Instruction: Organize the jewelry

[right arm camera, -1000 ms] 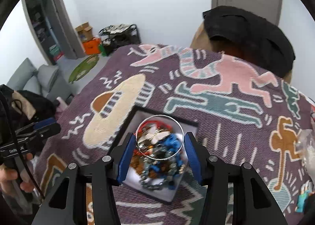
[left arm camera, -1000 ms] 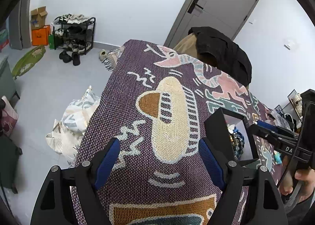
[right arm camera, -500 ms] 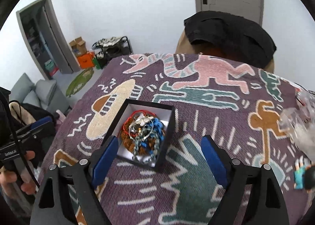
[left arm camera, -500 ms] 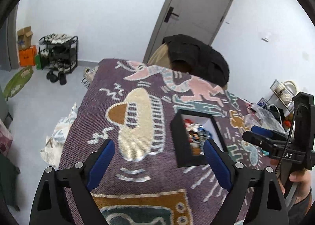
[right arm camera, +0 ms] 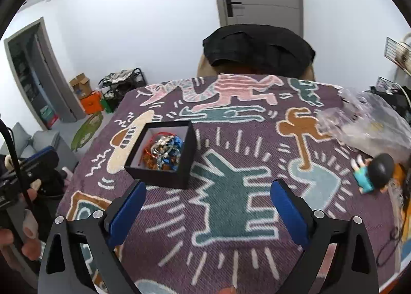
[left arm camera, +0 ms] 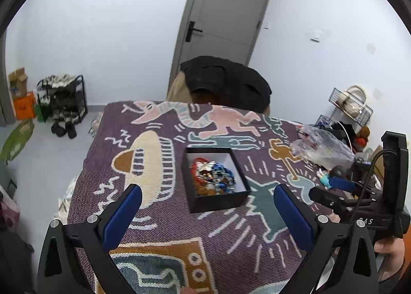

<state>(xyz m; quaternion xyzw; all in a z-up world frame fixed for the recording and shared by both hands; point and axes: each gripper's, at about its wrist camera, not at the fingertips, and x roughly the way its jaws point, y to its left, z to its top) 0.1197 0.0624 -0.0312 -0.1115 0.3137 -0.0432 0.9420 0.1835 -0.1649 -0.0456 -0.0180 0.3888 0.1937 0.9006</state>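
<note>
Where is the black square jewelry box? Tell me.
The black square jewelry box sits on the patterned purple blanket, left of centre in the right wrist view, beside the cream hat motif.

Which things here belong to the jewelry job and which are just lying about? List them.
Part of the job:
- black box
- tangled jewelry inside it

Just lying about:
- clear plastic bag
- small doll
- black garment behind the table
- shoe rack

A square black box, open-topped with a white lining, rests flat on the patterned blanket, well inside all blanket edges. A tangled pile of jewelry in red, blue, orange and silver fills its interior.
</note>
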